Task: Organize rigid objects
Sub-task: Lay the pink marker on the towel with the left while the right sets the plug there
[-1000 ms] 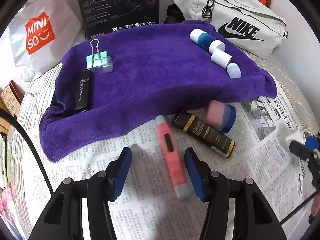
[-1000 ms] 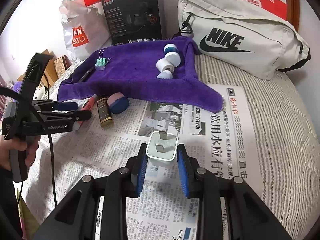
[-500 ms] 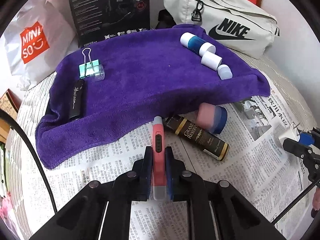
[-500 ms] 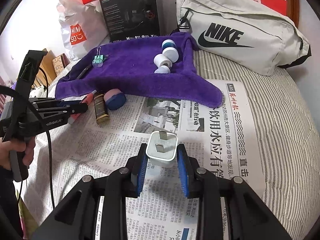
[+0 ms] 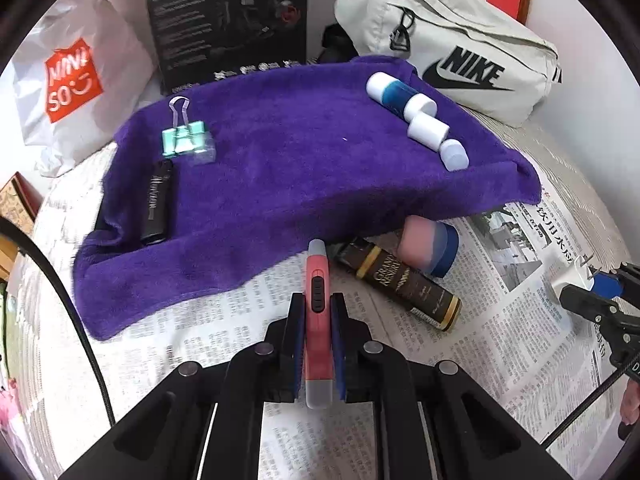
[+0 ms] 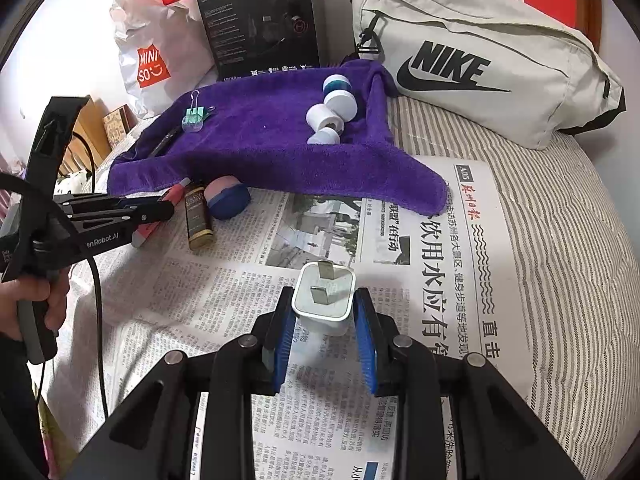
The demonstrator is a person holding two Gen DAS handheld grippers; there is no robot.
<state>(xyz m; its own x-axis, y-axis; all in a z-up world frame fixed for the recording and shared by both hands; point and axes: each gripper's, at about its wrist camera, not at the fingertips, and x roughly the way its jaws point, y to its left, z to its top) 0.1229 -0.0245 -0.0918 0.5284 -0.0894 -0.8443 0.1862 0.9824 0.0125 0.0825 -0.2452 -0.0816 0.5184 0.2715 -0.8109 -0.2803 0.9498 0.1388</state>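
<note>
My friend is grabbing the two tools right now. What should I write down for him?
Left tool: shut on the pink utility knife, low over the newspaper.
Right tool: shut on the white plug.
Done: binder clip, black stick and white cylinders lie on the purple towel.
Left: both held things, the brown tube and the pink-blue puff.

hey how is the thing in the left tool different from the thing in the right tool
The left tool is shut on a pink utility knife, long and slim; the right tool is shut on a white plug adapter, short and blocky. The pink utility knife has grey ends and a black slider; the white plug adapter shows two metal prongs. Both are rigid, clamped between blue pads above the newspaper.
</note>
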